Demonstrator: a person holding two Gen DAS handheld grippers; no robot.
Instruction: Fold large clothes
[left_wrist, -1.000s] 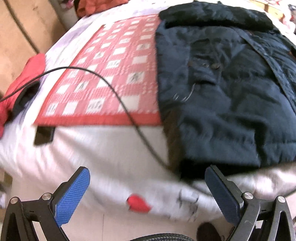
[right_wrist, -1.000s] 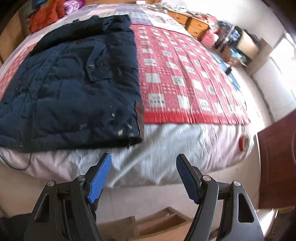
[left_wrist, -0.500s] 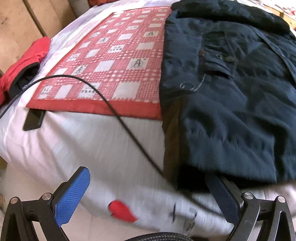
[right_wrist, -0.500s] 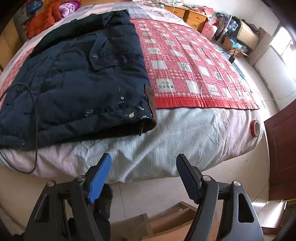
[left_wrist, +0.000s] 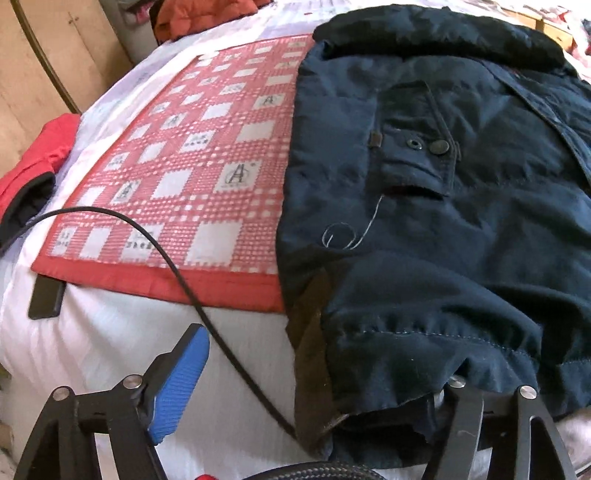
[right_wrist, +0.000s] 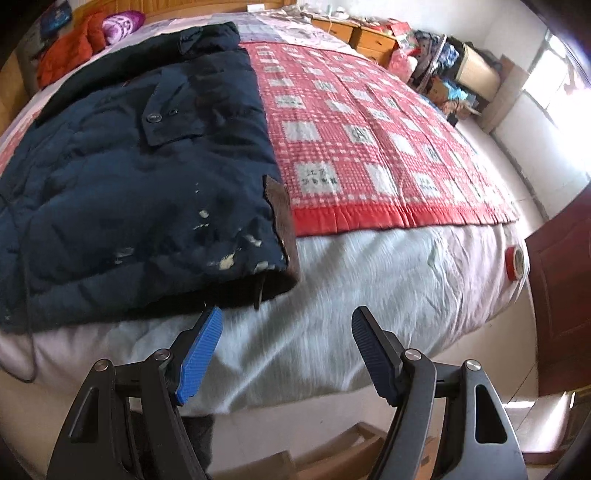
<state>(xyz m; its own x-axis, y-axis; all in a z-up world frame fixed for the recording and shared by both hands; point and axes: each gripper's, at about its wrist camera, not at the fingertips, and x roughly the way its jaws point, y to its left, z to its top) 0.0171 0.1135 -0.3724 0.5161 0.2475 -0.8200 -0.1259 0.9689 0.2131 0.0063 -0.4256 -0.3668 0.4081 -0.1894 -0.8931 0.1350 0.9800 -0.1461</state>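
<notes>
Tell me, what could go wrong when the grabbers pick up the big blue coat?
The black cable runs across the sheet right under the coat's hem, between the left gripper's jaws, which have just been closing. It may get pinched with the cloth. The right gripper hangs open beside the coat's corner, so only one side might lift.

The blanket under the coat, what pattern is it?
Red and white checks on the blanket, clearest in the right wrist view.

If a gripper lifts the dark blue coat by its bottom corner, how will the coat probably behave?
The coat looks padded and puffy, so it is probably floppy and would sag below the lifted corner. It covers much of the bed, so it is likely rather heavy and may drag. The black cable runs under its hem and might get pulled along.
</notes>
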